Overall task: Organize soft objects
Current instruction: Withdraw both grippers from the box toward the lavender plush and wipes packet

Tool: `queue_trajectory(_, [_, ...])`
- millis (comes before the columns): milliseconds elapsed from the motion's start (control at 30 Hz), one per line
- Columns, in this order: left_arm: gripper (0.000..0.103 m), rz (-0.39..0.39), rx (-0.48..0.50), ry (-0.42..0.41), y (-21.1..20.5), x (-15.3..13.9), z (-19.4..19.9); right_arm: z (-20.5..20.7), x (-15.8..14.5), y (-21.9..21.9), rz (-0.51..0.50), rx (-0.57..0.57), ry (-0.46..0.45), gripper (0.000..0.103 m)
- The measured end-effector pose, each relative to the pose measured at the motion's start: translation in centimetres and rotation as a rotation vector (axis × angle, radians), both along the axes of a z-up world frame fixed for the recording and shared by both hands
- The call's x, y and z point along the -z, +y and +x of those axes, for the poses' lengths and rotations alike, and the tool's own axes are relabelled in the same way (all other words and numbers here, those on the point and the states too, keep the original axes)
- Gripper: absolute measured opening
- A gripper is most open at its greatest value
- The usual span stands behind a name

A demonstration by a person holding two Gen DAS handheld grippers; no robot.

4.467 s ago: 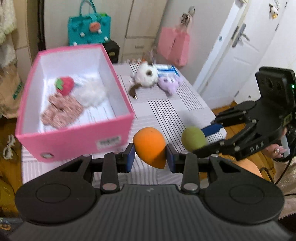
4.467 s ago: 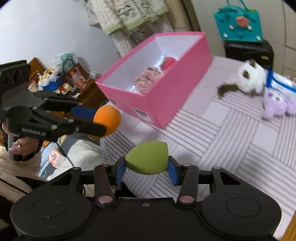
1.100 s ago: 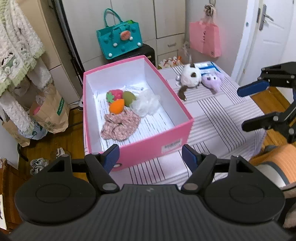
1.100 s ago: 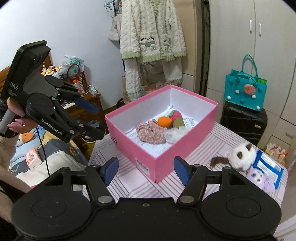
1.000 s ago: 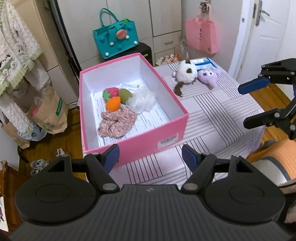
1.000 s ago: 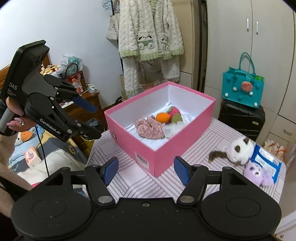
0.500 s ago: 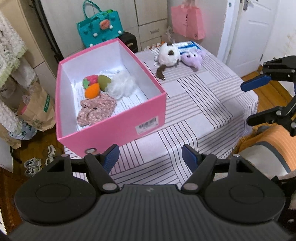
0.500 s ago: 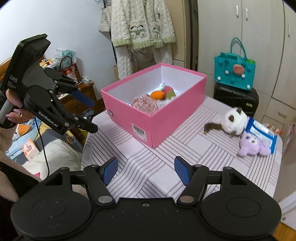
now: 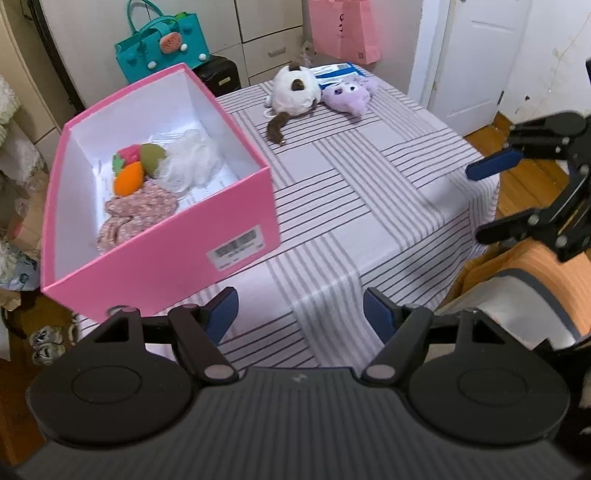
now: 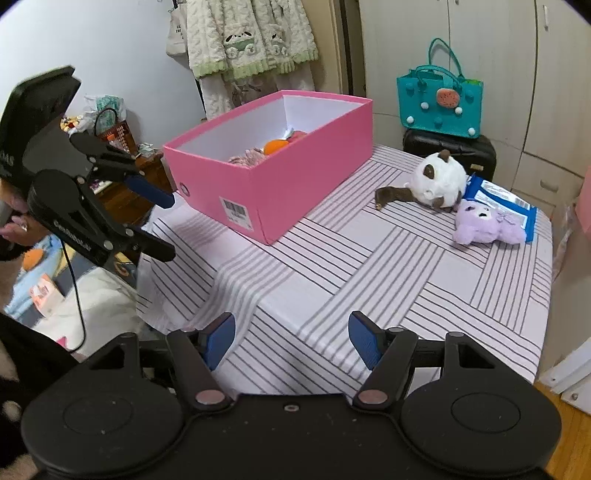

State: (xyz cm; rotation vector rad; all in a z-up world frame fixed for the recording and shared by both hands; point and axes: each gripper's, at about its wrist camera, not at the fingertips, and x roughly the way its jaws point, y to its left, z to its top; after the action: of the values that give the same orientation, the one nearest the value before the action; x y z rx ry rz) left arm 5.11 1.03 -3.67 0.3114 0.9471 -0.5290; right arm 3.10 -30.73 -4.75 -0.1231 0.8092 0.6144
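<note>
A pink box on the striped table holds an orange sponge, a green sponge, a red strawberry toy, a white fluffy piece and a floral cloth. The box also shows in the right wrist view. A white-and-brown plush and a purple plush lie at the table's far side; they also show in the right wrist view, white and purple. My left gripper is open and empty at the table's near edge. My right gripper is open and empty.
A blue packet lies under the purple plush. A teal bag sits on a black suitcase behind the table. A pink bag hangs by the white door. Clothes hang on the left.
Both sponges now lie in the box and both grippers have opened. Both grippers have since drawn back and lowered toward the table's near edge.
</note>
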Motion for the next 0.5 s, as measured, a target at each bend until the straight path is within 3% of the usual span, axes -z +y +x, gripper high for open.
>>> queue_trajectory(267, [0.074,-0.147,0.027,-0.060,-2.7,-0.4,0.7,0.2,1.8,-1.7,-0.008,0.044,-0.114,0.075])
queue_trajectory(500, [0.074,-0.206,0.029,-0.148,-5.6,-0.7,2.2,1.9,2.5,-4.2,-0.016,0.125,-0.199,0.078])
